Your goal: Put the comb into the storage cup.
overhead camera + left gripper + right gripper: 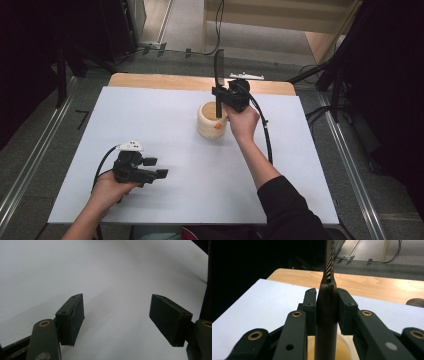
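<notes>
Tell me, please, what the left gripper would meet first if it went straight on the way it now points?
Probably the white table surface: the left gripper, jaws open and empty, points across it with nothing in front, though depth is unclear.

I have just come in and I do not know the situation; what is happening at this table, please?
A person works with two tools over a white table. The right hand-held gripper is shut on the dark handle of a long slotted kitchen utensil, held upright with the handle's lower end in a cream-coloured round holder. The left hand-held gripper rests low over the table, open and holding nothing.
</notes>
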The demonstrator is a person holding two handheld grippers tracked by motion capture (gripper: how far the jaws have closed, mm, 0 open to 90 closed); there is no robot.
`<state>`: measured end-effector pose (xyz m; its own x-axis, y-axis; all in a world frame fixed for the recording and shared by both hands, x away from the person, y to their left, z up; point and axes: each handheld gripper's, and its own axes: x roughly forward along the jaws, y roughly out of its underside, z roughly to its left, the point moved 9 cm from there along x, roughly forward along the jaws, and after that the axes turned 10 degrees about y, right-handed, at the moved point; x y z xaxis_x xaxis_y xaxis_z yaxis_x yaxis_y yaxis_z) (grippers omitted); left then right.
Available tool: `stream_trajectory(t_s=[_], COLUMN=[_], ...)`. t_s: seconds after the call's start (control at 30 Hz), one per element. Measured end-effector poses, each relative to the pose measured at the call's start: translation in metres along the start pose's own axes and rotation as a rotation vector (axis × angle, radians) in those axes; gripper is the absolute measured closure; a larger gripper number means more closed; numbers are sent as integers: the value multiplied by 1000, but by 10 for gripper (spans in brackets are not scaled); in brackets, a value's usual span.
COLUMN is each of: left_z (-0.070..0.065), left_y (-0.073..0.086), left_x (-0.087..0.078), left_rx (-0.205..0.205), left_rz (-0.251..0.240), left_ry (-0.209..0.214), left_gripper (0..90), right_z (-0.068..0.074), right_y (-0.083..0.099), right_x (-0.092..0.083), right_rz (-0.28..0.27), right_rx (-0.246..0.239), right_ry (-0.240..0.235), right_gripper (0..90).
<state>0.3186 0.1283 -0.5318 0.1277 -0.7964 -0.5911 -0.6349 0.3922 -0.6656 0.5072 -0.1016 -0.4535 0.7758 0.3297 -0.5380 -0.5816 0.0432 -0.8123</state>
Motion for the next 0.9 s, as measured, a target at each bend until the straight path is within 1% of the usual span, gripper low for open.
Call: stream_trajectory(t_s=[0.17, 0.3, 0.63, 0.8, 0.9], left_z=[0, 0, 0, 0, 0], left_y=[0, 0, 0, 0, 0], left_x=[0, 0, 0, 0, 1], left_rx=[1, 1, 1, 3, 3], left_rz=[3, 3, 2, 7, 7], left_ry=[0, 0, 0, -2, -2], left_gripper=[287, 287, 287, 287, 287], right_z=[0, 0, 2, 0, 1], right_y=[5, 9, 16, 18, 18], right_x=[1, 2, 2, 2, 1], right_rz=[4, 10, 10, 11, 9], right_rx=[1, -8, -17, -14, -23], right_ry=[0, 5, 0, -1, -3], right_gripper=[700, 700, 700, 700, 700])
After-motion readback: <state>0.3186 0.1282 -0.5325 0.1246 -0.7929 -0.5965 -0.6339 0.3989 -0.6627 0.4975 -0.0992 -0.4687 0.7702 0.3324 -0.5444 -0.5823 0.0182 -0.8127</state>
